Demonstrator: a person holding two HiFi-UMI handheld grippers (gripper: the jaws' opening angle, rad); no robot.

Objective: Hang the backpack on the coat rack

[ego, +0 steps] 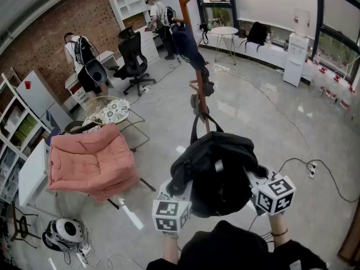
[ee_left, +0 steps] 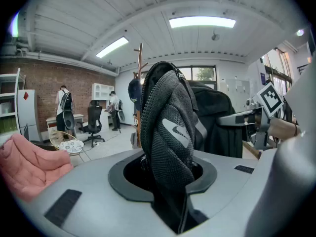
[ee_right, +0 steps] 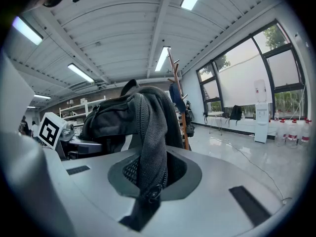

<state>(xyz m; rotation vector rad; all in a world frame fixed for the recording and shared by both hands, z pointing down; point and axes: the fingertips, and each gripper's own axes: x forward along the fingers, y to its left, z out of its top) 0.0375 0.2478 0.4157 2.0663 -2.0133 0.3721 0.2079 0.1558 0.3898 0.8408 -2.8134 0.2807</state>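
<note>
Left gripper (ee_left: pixel 172 194) and right gripper (ee_right: pixel 147 184) both clamp the black mesh backpack (ego: pixel 216 170), top loop (ego: pixel 200 124) facing the tall wooden coat rack (ego: pixel 201 107) ahead.

My backpack (ego: pixel 219 173) was black, its mesh dark grey. My left gripper (ego: pixel 175 202) and right gripper (ego: pixel 261 193) were grey with black-and-white square markers. The rack (ego: pixel 198 91) was brown, the cushion (ego: pixel 90 162) pink.

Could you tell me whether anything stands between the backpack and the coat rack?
Nothing visible stands on the floor between the backpack and the coat rack. The rack itself already carries a dark blue garment high up and a small dark bag lower down.
</note>
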